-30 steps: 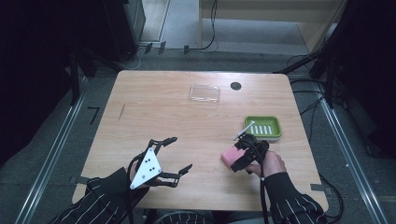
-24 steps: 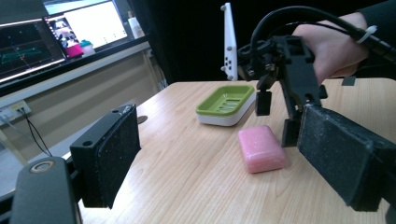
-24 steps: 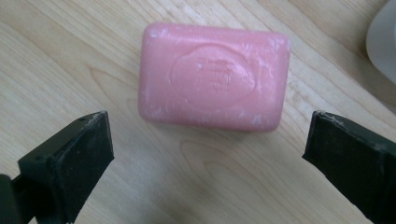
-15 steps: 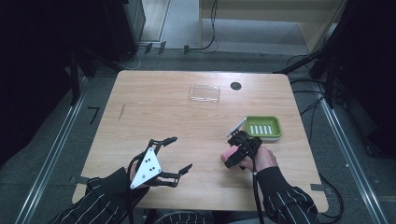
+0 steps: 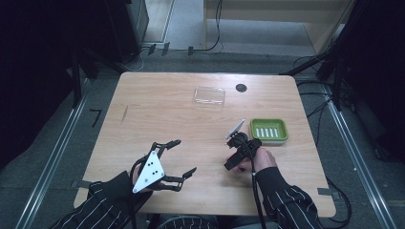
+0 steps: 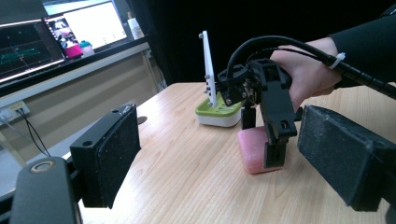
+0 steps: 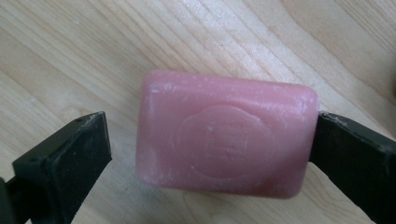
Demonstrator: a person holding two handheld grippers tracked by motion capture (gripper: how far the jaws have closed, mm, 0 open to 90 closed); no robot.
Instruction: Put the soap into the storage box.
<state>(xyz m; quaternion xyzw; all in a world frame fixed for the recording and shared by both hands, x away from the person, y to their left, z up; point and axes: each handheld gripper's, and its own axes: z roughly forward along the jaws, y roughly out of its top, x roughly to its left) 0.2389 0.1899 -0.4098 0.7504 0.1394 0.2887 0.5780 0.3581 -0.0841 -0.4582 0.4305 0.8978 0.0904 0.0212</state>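
Note:
A pink bar of soap [image 7: 224, 135] lies flat on the wooden table [image 5: 157, 109], stamped face up. My right gripper [image 7: 212, 144] points down over it with a jaw on each side. One jaw touches the soap's short end; the other stands a small gap away. From the left gripper view, the right gripper [image 6: 261, 140] straddles the soap [image 6: 254, 151], held by a hand. In the high view the right gripper [image 5: 241, 153] is at the front right. My left gripper [image 5: 185, 156] rests open at the front left, nothing between its pads [image 6: 114, 154].
A green soap dish [image 5: 269, 130] with a ribbed white insert stands just right of and behind the right gripper. A clear plastic lid [image 5: 209, 95] and a black round hole [image 5: 241, 88] are near the table's far edge. Monitors glow beyond the table in the left gripper view.
The right gripper has shifted left and tipped down over the pink soap, which it now covers in the high view. The left gripper has stayed still.

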